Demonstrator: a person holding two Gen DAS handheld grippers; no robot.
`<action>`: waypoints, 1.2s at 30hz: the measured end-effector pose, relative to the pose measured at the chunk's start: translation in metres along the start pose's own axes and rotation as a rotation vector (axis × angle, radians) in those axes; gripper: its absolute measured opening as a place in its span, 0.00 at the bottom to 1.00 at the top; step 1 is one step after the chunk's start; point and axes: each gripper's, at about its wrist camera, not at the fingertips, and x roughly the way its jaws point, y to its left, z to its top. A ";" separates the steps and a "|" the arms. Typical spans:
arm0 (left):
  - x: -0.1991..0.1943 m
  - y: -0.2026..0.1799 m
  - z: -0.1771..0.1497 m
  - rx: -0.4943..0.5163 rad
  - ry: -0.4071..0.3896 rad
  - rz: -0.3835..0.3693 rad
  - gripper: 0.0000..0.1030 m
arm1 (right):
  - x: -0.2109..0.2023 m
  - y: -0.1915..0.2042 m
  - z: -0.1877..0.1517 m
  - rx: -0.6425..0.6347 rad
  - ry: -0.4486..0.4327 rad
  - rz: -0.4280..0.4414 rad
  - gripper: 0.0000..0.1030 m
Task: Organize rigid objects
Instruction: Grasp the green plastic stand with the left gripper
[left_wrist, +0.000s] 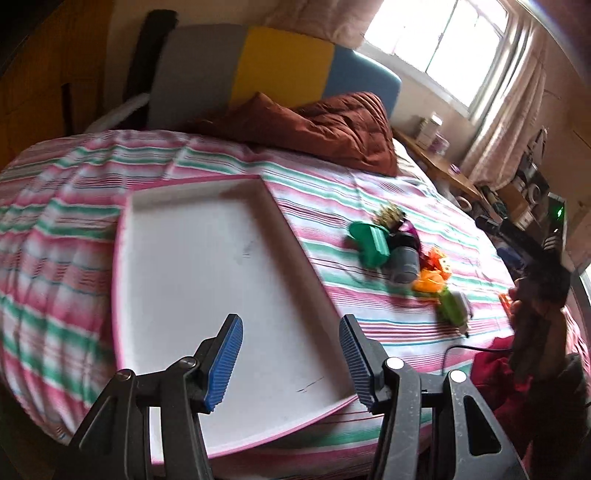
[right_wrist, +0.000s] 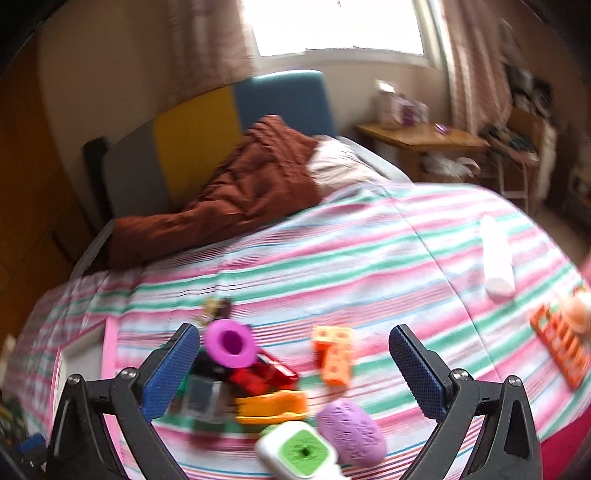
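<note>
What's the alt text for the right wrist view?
Open right claw hovers over a blurry pile of small toys on a striped bedspread. A brown quilt, a colourful headboard and a bright window lie beyond.

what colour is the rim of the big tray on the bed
Pink, around a white tray; it shows best in the left wrist view.

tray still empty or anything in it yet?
Empty. The left wrist view shows the white tray with a bare floor; the toy pile lies on the bedspread beside it.
</note>
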 end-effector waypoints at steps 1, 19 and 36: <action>0.005 -0.004 0.005 0.006 0.014 -0.011 0.54 | 0.004 -0.007 0.000 0.038 0.022 0.003 1.00; 0.150 -0.111 0.085 0.171 0.232 -0.047 0.54 | 0.005 -0.017 0.004 0.124 0.044 0.088 1.00; 0.193 -0.123 0.086 0.234 0.202 0.023 0.29 | 0.011 -0.030 0.006 0.185 0.068 0.096 1.00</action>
